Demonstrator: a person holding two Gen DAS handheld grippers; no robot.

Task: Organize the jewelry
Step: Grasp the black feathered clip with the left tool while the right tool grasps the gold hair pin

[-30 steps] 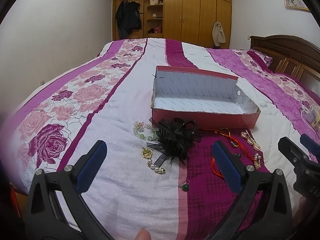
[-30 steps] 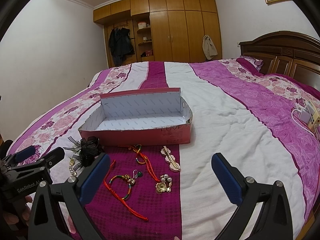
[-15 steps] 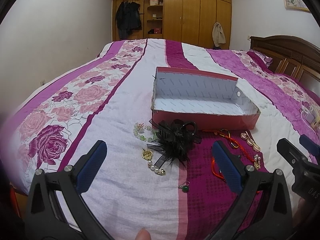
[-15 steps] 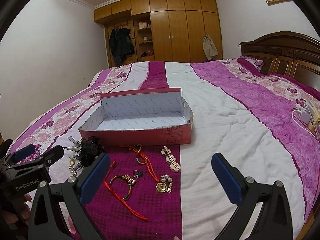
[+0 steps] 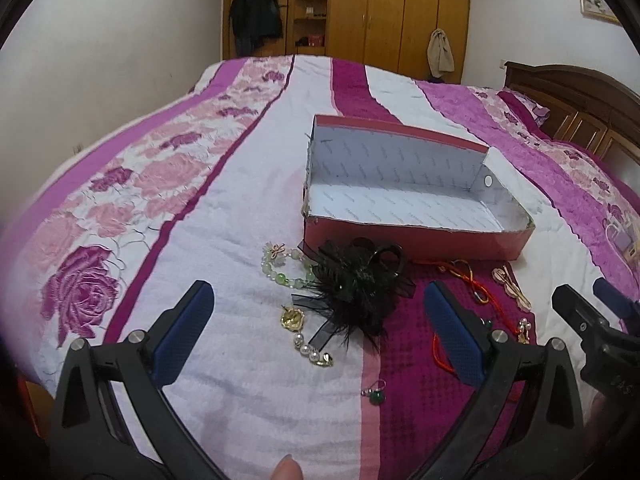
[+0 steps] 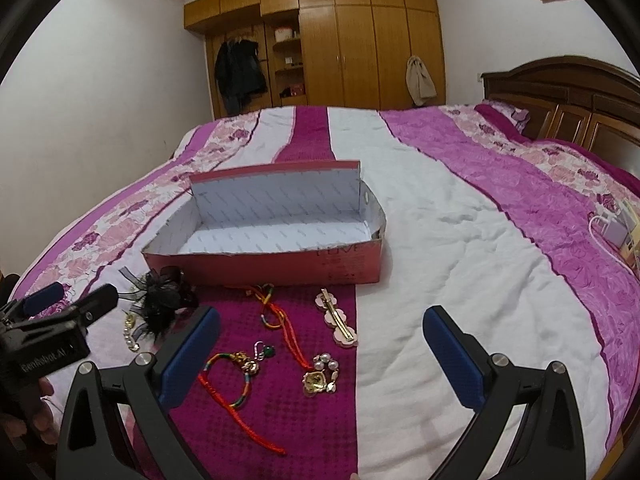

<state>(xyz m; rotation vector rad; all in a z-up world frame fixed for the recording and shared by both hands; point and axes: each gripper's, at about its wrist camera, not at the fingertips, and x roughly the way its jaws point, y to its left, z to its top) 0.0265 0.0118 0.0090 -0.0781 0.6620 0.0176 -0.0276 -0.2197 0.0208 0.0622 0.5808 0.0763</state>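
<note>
An open red box (image 5: 416,236) (image 6: 264,268) with a white inside stands on the bed. In front of it lie a black feather hair clip (image 5: 356,288) (image 6: 162,300), a green bead bracelet (image 5: 280,268), a gold and pearl piece (image 5: 308,336), a green ring (image 5: 374,394), red cords (image 6: 280,316), a pink hair clip (image 6: 336,318), a braided bracelet (image 6: 232,376) and a pearl brooch (image 6: 320,374). My left gripper (image 5: 318,328) is open and empty just short of the black clip. My right gripper (image 6: 320,348) is open and empty over the brooch.
The bed has a purple, white and floral cover (image 6: 460,240). A wooden headboard (image 6: 568,96) is on the right, wardrobes (image 6: 340,40) at the back. A charger with a white cable (image 6: 612,232) lies at the bed's right edge.
Both grippers have crept slightly forward toward the jewelry. Nothing on the bed has moved.
</note>
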